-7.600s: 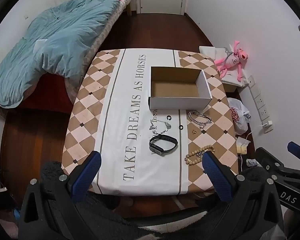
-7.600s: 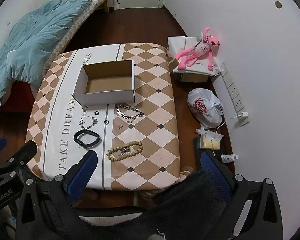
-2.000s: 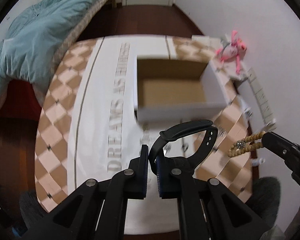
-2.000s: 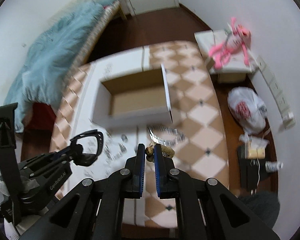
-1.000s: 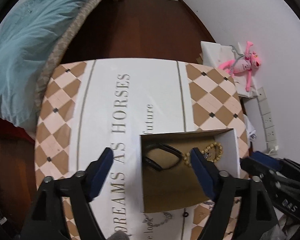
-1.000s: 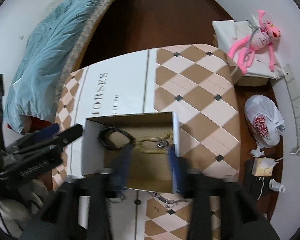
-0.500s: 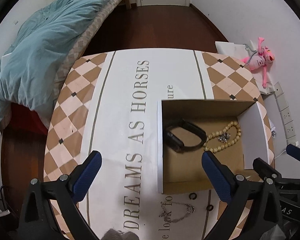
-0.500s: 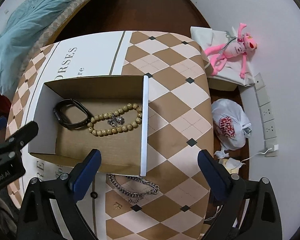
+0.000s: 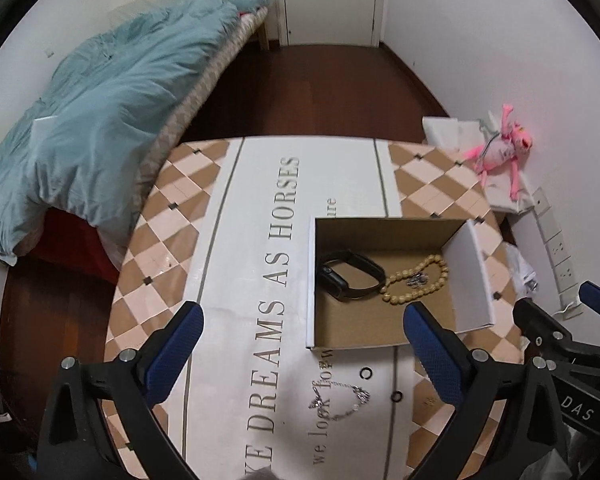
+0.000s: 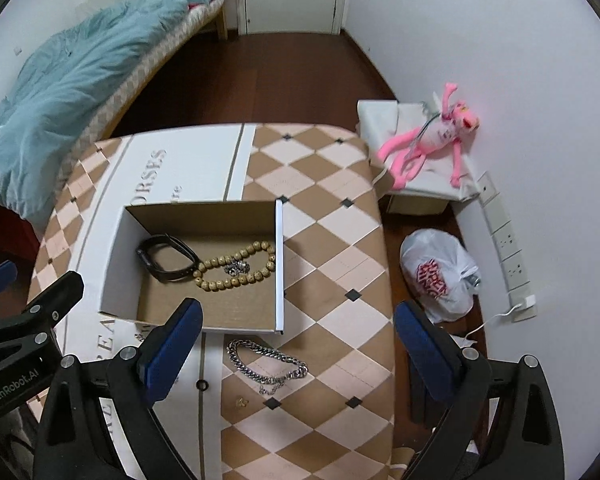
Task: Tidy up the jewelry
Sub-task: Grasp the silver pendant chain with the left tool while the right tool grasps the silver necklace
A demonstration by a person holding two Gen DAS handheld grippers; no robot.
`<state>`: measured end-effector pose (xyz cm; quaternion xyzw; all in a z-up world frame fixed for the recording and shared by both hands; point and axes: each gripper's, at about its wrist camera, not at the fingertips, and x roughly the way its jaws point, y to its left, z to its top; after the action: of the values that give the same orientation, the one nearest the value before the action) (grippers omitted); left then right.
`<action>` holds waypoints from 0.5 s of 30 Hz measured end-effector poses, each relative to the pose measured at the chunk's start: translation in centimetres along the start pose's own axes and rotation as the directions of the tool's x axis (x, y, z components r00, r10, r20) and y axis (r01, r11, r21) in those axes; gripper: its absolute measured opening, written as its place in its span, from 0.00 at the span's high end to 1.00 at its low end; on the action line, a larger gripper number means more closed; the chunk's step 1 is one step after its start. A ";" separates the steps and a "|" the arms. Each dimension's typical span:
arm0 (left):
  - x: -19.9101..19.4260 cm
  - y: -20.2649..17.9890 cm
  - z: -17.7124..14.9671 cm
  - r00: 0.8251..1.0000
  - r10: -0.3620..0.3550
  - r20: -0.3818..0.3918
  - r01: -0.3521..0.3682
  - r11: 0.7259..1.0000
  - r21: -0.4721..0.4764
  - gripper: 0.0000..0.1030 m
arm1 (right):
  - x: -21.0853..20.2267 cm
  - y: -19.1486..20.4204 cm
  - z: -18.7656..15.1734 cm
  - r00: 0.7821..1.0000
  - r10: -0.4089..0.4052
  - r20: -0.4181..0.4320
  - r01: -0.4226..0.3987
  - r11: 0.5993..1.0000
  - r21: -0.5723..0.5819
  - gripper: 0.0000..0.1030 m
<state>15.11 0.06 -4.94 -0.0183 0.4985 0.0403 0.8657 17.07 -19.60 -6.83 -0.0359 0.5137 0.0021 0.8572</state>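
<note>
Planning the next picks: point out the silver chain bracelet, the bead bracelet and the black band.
silver chain bracelet (image 10: pixel 266 366), right wrist view, middle of the chain.
bead bracelet (image 10: pixel 236 266), right wrist view, its metal charm.
black band (image 9: pixel 350 274), left wrist view, its strap.

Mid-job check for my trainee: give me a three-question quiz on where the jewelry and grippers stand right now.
1. True or false: the black band lies inside the cardboard box.
2. Multiple choice: the silver chain bracelet lies (A) in the box, (B) on the tablecloth outside the box, (C) in the right gripper.
3. Fill in: beside the band in the box lies the ____ bracelet.

Key: 1 true; 2 B; 3 beaded. Both the right and the left gripper are open, holding nothing.
</note>
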 end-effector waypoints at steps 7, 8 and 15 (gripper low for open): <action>-4.1 0.2 -0.7 0.998 -0.007 0.063 0.007 1.000 0.000 0.01 | -4.8 -0.7 -0.8 0.997 0.000 0.083 -0.002 1.000 0.022 0.04; -4.6 0.2 -0.8 0.997 -0.006 0.071 0.006 1.000 0.002 0.01 | -5.6 -0.8 -1.0 0.995 0.004 0.097 -0.007 1.000 0.026 0.04; -7.5 0.3 -1.9 0.994 0.013 0.109 -0.014 1.000 0.000 0.01 | -9.0 -1.5 -2.5 0.987 0.039 0.159 -0.048 0.997 0.053 0.04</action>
<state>9.67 -0.18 0.56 -0.0126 0.4506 0.0470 0.8914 10.66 -21.00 0.06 0.0000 0.4449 0.0091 0.8956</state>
